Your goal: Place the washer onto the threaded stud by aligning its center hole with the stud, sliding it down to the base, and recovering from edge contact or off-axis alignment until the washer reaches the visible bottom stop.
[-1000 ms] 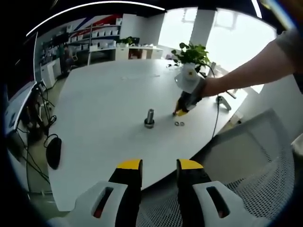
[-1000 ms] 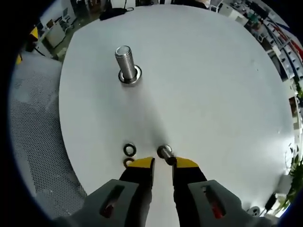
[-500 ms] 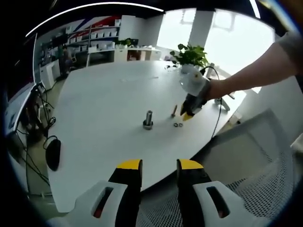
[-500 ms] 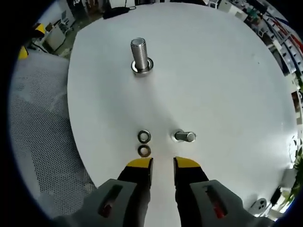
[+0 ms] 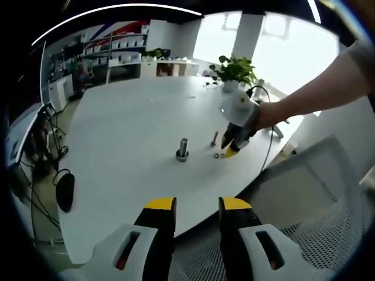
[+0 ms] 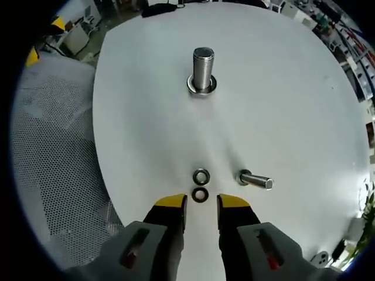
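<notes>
A threaded steel stud (image 6: 203, 69) stands upright on the white table (image 6: 281, 93), with a ring around its base. Two small washers (image 6: 200, 185) lie side by side near the table's edge, just beyond my right gripper (image 6: 201, 203), whose jaws stand open above the nearer one with nothing between them. A smaller bolt (image 6: 255, 180) stands to the washers' right. In the left gripper view the stud (image 5: 182, 148) and washers (image 5: 218, 155) are far off; my left gripper (image 5: 197, 206) is open and held back over the table's near edge. The right gripper (image 5: 232, 146) hangs over the washers there.
A mesh chair (image 6: 53, 158) sits left of the table in the right gripper view. A potted plant (image 5: 233, 71) and a cable (image 5: 268, 126) stand at the far side of the table. A dark mouse (image 5: 64, 191) rests off the table's left.
My right gripper has shifted left off the small bolt and now centres over the two washers. The left gripper has stayed put.
</notes>
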`<state>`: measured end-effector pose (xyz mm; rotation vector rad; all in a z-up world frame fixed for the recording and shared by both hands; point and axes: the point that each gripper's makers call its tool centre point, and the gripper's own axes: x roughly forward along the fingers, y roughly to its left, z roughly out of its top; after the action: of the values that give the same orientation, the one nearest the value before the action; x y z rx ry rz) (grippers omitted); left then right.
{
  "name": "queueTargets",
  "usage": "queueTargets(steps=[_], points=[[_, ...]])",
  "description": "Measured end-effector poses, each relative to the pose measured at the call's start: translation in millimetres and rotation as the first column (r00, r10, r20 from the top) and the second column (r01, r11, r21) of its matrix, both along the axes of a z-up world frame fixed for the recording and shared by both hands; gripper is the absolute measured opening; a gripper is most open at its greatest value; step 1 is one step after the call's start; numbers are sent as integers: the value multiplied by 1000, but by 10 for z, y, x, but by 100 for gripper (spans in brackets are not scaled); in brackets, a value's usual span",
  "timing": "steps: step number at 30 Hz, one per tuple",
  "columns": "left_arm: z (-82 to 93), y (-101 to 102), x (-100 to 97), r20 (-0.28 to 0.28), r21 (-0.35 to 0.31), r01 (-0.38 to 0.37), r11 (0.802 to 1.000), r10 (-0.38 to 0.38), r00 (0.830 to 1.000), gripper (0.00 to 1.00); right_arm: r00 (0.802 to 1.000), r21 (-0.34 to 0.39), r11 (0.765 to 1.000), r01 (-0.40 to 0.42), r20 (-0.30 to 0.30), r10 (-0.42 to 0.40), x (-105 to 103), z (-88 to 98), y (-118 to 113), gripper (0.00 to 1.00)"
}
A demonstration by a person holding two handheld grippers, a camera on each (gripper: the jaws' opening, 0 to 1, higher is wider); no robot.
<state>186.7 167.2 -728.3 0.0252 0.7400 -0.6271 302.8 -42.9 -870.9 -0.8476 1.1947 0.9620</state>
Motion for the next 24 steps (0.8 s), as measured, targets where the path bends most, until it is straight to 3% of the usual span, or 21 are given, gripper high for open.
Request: queueTargets(steps=[10,24], points=[[-12,3,0,-5,3,4,1000,-4,1000,26,999,-43,998,-39,-18,39,-53,-101,-2,22],[-31,-6,-15,-20,4,13,1000,-13,1000,25,990,-19,991,-135,-45,134,-19,-89,-9,16]])
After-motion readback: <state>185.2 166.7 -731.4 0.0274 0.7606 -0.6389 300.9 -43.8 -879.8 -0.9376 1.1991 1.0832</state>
